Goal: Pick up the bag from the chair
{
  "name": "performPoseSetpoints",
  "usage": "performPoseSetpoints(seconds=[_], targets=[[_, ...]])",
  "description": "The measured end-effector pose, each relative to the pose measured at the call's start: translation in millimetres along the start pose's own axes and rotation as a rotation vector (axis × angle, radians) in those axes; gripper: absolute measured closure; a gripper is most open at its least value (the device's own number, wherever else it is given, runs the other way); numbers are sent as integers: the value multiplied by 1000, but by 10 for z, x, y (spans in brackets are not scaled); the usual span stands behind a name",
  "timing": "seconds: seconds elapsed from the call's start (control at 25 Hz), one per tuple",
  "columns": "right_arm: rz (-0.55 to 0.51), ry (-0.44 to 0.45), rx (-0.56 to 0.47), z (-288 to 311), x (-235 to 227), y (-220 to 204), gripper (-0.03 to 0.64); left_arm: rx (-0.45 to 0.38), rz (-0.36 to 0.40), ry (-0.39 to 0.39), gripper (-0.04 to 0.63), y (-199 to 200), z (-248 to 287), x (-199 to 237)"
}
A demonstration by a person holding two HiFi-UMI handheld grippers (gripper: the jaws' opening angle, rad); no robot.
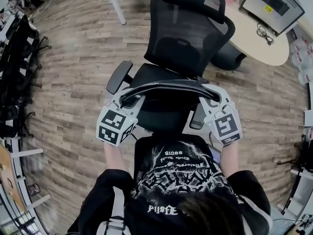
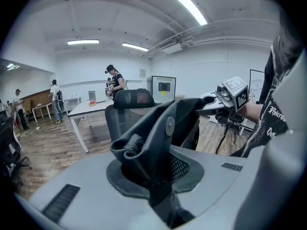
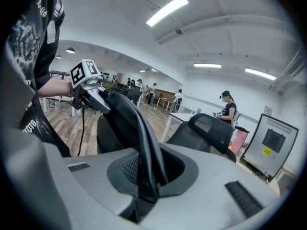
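A black bag (image 1: pixel 166 86) is stretched between my two grippers, just above the seat of a black mesh office chair (image 1: pixel 188 33). My left gripper (image 1: pixel 131 98) is shut on the bag's left end. My right gripper (image 1: pixel 208 99) is shut on its right end. In the left gripper view the bag's folded end with a metal rivet (image 2: pixel 165 126) is pinched in my left gripper (image 2: pixel 153 176), and the right gripper (image 2: pixel 233 94) shows beyond it. In the right gripper view the bag's thin edge (image 3: pixel 139 138) runs out of my right gripper (image 3: pixel 144 181) towards the left gripper (image 3: pixel 86 80).
A round beige table (image 1: pixel 259 38) with a monitor (image 1: pixel 274 4) stands at the upper right. A white table leg (image 1: pixel 115 4) is behind the chair. Dark chairs (image 1: pixel 14 58) line the left wall. People stand far off by tables (image 2: pixel 112 80).
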State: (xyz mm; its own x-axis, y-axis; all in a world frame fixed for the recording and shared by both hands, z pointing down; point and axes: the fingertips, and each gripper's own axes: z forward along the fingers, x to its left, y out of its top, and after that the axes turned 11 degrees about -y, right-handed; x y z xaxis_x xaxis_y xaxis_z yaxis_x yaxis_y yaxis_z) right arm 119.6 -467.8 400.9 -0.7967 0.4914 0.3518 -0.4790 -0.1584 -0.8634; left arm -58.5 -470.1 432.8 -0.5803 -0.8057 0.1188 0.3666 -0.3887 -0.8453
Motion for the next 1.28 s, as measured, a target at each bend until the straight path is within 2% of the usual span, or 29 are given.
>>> performPoseSetpoints(seconds=[0.28, 0.76, 1.28], targets=[[-14, -57, -39, -16, -180, 237, 577, -37, 72, 40, 534, 297, -99, -10], [-29, -102, -64, -46, -260, 308, 577, -51, 114, 57, 537, 439, -128, -44], [-44, -95, -53, 23, -229, 349, 577, -62, 91, 70, 537, 395, -157, 13]])
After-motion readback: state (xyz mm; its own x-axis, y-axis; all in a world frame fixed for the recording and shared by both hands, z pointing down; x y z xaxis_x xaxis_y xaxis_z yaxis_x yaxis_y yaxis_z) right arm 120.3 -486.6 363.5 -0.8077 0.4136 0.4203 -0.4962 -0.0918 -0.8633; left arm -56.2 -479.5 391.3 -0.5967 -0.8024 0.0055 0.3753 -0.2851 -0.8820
